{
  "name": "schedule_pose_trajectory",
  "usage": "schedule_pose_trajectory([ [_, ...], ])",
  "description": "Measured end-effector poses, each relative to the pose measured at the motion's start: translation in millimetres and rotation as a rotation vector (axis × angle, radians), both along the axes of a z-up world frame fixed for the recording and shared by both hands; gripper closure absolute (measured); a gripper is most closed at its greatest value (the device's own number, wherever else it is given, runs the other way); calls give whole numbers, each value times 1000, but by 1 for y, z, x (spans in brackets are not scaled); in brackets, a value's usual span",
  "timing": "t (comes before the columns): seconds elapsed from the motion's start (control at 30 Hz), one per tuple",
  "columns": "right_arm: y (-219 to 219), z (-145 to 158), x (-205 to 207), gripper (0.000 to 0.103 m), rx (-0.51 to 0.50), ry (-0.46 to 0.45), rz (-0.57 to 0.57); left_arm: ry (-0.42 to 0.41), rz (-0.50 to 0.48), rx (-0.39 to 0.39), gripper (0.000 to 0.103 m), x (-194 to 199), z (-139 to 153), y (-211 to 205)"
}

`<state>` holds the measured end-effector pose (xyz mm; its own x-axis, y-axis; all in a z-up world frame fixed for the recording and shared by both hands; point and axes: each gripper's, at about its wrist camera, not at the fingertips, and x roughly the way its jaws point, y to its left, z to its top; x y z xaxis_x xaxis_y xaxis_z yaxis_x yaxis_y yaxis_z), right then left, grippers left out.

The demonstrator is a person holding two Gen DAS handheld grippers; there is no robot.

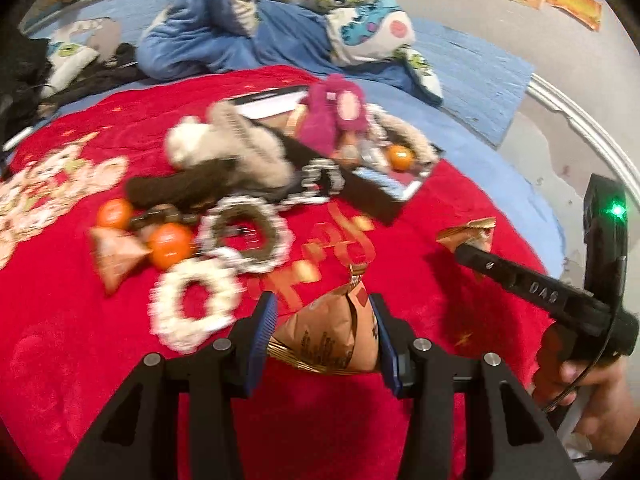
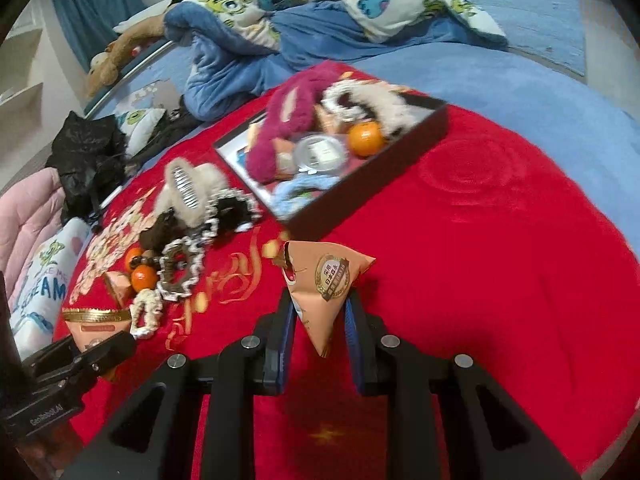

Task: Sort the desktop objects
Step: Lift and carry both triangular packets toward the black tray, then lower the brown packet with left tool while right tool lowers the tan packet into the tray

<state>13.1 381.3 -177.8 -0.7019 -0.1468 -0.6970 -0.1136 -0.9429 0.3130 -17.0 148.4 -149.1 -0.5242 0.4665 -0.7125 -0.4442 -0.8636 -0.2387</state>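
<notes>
Currently the left hand-held gripper [image 1: 324, 330] pinches a triangular snack packet [image 1: 332, 340] above the red blanket [image 1: 420, 208]; the right hand-held gripper [image 2: 320, 322] pinches a second snack packet [image 2: 326, 280]; the dark tray [image 2: 376, 168] lies beyond, holding an orange [image 2: 365, 138].

"DAS" on right gripper [image 1: 460, 246], "SCREAM" on pillow [image 2: 44, 292]
</notes>
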Motion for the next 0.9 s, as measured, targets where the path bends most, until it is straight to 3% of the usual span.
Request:
schedule_pose_trajectory([
  [0.2,31,4,18,80,24,-1,-41,-14,-98,9,55,3,0,52],
  [0.37,48,2,26,80,23,1,-40,-24,-124,-10,55,6,-1,79],
  [0.7,71,-13,17,80,0,-11,53,-36,-37,-39,55,-5,-7,111],
  [0.9,86,-7,-4,80,-30,7,106,-46,22,-55,55,-15,-8,122],
])
